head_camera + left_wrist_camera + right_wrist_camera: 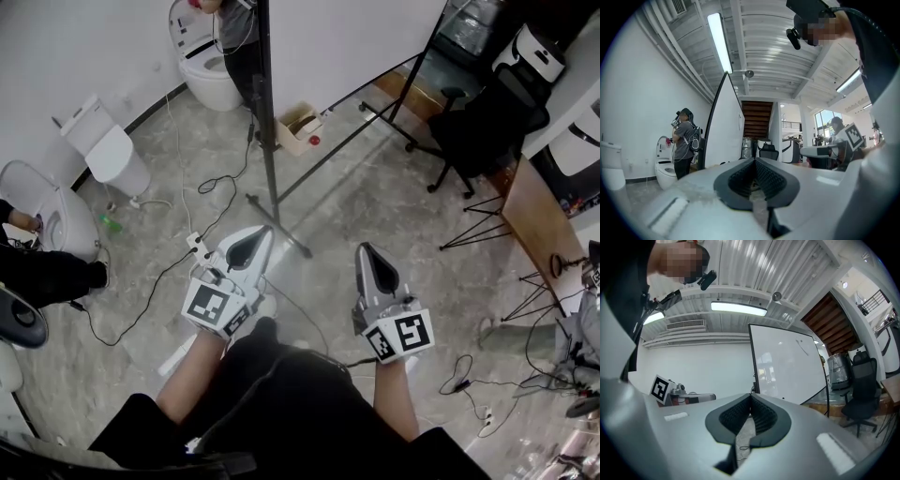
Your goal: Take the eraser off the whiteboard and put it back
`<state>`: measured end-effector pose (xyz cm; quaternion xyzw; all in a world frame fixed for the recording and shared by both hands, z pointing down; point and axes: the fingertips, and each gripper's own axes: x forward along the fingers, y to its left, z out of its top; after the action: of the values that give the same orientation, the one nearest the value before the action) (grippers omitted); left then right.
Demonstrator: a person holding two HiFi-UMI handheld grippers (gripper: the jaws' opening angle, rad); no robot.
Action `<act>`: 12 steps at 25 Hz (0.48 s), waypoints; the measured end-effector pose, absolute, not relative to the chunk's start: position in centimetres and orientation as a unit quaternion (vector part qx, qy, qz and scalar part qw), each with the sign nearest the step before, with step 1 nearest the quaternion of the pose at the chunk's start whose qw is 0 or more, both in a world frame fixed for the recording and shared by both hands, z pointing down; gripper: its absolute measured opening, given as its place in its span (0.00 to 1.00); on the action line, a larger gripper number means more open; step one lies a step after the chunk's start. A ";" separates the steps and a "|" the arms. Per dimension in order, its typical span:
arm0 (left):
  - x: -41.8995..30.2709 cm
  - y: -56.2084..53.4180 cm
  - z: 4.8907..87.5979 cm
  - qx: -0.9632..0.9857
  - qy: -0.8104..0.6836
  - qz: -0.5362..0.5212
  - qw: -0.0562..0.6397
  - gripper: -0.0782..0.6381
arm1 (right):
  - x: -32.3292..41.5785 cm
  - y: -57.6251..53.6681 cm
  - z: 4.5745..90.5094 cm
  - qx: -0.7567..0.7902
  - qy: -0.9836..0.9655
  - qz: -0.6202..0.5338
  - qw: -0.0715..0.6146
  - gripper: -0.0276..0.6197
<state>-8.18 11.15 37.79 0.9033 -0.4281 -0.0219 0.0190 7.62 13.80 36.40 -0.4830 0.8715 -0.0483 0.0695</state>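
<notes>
Dark clothing on the person's body is filling the bottom of the head view, with both forearms reaching forward from it. Each hand is holding its tool level over the grey floor (375, 187). The left gripper (265, 232) is showing its jaws pressed together with nothing between them; the right gripper (364, 247) is likewise closed and empty. Ahead, the whiteboard (347, 47) is standing on a black frame, well apart from both tools. The eraser is too small to be made out on it. Another person (684, 140) is standing by a toilet (665, 171) left of the board, and a black office chair (487, 122) is sitting to the right
</notes>
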 end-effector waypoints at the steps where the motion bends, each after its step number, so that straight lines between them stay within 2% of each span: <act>1: -8.4 10.4 37.7 0.905 -0.425 -0.024 0.021 0.12 | 7.3 13.1 36.2 -0.485 0.871 -0.047 0.069 0.06; 12: -12.2 2.6 37.3 0.916 -0.400 -0.025 0.022 0.12 | 3.4 6.1 34.9 -0.515 0.854 -0.034 0.065 0.06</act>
<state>-12.24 2.61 37.31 0.9159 -0.4001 -0.0251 0.0217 3.39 6.12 34.90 -0.5145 0.8544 -0.0337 0.0647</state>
